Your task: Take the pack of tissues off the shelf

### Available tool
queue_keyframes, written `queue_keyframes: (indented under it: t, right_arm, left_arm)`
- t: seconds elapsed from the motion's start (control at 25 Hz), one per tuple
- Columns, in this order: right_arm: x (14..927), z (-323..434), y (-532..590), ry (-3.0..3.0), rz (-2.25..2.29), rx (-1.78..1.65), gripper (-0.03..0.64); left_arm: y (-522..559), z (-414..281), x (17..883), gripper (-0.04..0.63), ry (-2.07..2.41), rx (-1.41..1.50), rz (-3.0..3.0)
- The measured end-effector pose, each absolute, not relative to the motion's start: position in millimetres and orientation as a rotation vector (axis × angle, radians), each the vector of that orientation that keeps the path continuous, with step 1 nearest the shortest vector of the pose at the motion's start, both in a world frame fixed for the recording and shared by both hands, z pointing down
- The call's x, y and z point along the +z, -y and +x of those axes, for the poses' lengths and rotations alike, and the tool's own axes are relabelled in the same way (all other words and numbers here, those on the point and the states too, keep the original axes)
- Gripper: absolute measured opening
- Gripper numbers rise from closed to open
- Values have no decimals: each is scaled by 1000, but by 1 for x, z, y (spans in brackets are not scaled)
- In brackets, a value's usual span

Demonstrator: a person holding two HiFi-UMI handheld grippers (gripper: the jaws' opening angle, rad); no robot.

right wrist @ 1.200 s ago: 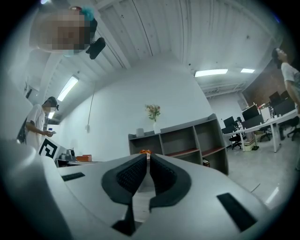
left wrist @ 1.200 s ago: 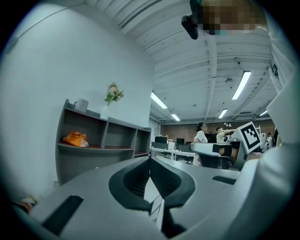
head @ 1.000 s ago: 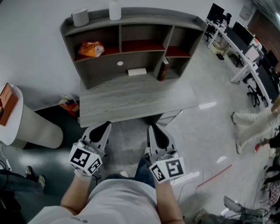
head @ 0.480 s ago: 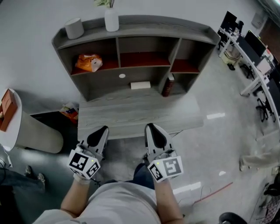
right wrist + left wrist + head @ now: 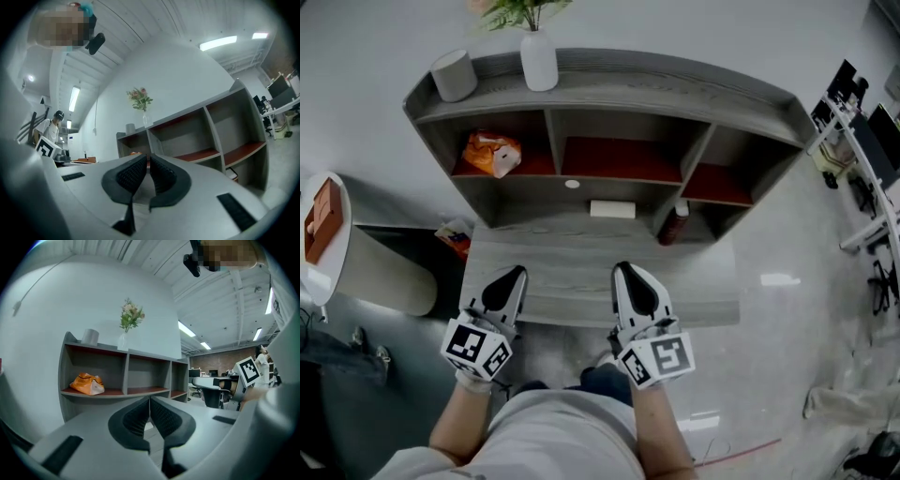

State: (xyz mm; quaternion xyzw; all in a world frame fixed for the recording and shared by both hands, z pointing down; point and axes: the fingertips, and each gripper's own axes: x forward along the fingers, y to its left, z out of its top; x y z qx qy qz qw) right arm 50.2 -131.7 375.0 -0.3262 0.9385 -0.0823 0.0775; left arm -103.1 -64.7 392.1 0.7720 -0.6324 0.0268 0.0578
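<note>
- Presently the left gripper has its jaws pressed together at the tips, with nothing between them and nothing touched.
- Likewise the right gripper is closed and empty. Both hang over the near edge of the desk, side by side and apart from each other.
- The pack of tissues, a white block, lies flat at the back of the desk under the middle bay of the shelf, well ahead of both grippers.
- Between the grippers and the pack the desk top is bare. The bay above the pack is open at the front.
- A dark bottle stands upright just right of the pack, against a divider.
- An orange bag sits in the upper left bay.
- On the top board stand a white vase with a plant and a grey cylinder.
- To the left of the desk stands a round white table bearing an orange box. An orange packet lies low beside the desk's left end.
</note>
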Motion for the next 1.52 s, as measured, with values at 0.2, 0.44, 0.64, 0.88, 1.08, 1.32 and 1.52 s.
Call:
queue_keyframes:
  t: [0.2,0.44,0.64,0.88,1.08,1.32,1.52]
  right_arm:
    - [374,48,169,-2852,-866,-281,32]
    - [379,37,191,-2880,-791,-324,32]
    - [381,24,203,-2918,-772,-359,32]
    - [375,-1,206,-2932,-792,-382,32]
    - [375,-23,209,-2916,-811,-423,32]
    - [377,-38,216,-2931,-889,-392,32]
    - [381,-47,225,-2940,-954,-377,32]
  left_arm:
    - [97,-117,388,18,2048,97,2220]
    - [124,-140,384,20,2154,107,2107]
    - [138,-164,387,21,2200,125,2019]
    - [169,-196,394,57,2179,149,2014]
    - [197,-236,400,103,2213,161,1963]
    - [225,-283,410,151,2269,168,1892]
    - [246,-308,417,153,2267,141,1880]
